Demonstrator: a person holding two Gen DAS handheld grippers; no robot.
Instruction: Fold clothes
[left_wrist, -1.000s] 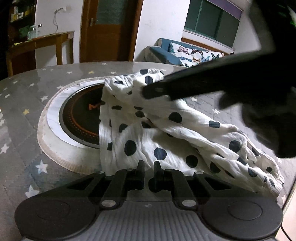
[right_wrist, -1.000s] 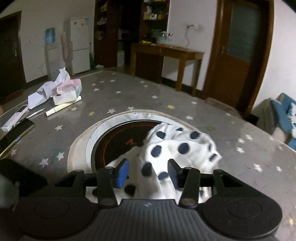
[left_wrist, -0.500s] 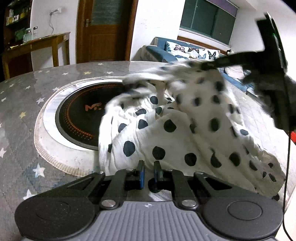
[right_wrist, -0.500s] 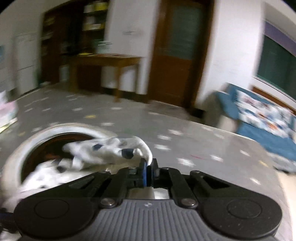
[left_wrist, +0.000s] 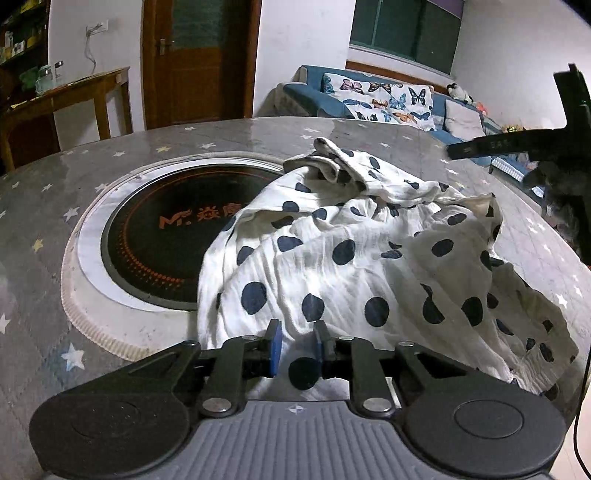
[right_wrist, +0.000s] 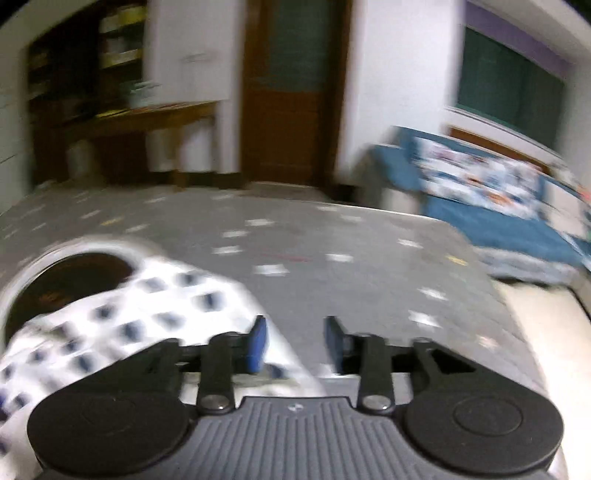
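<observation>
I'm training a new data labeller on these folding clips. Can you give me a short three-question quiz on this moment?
1. True or false: the polka-dot garment lies flat and neatly folded.
2. What does the garment partly cover? A) a laptop B) the round black cooktop set into the table C) a plate
3. Fill in: the pattern on the grey table cover is small ____.

Key
1. False: it is a crumpled heap. The jaws of the left gripper are opening with cloth between them.
2. B: the cloth overlaps the cooktop's right side.
3. Stars. The jaws of the right gripper are also opening, above bare table cover at the garment's edge.
</observation>
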